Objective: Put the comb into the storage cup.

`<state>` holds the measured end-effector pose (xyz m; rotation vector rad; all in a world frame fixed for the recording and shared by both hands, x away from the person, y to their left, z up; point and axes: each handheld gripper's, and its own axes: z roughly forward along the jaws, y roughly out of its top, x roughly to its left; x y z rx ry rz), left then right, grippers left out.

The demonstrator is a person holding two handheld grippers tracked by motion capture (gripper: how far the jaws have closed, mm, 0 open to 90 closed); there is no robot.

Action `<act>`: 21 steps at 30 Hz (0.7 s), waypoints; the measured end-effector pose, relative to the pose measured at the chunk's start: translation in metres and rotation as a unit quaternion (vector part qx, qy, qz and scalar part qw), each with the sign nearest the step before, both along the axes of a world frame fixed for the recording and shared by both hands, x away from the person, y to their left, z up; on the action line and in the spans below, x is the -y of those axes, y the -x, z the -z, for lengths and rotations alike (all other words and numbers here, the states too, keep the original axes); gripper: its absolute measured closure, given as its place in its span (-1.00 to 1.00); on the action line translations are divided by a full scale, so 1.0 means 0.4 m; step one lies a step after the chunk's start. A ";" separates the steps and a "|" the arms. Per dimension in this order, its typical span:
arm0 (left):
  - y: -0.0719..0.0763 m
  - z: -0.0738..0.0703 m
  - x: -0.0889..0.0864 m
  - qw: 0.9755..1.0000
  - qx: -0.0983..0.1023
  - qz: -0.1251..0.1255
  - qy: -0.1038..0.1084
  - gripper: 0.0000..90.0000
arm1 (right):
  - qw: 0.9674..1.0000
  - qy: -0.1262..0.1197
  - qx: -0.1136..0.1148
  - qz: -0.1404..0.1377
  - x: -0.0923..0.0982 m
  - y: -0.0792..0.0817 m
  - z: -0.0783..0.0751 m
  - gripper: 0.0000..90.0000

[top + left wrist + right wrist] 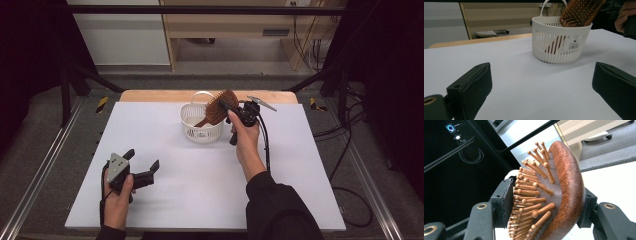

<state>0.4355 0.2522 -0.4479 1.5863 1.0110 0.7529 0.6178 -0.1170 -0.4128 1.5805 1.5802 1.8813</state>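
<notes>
The right tongs [226, 107] hold the wooden hairbrush [218, 108] by its head, handle down in the white basket [200, 131]; lower it gently, while the left tongs [144, 159] wait wide open.

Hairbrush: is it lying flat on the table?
No, the hairbrush stands handle-down in the white basket, its head between the right gripper's jaws.
</notes>
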 end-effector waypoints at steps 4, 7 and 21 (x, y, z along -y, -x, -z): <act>0.000 0.000 0.000 1.000 -0.001 0.000 0.000 -0.94 | 1.000 0.001 0.000 0.000 0.000 0.000 0.000 -0.07; 0.000 0.000 0.000 1.000 0.000 0.000 -0.001 -0.94 | 1.000 0.000 -0.002 0.000 0.000 0.001 -0.001 -0.08; -0.001 0.000 0.003 1.000 0.000 0.001 -0.004 -0.94 | 1.000 0.004 -0.022 -0.006 0.008 -0.004 0.005 -0.34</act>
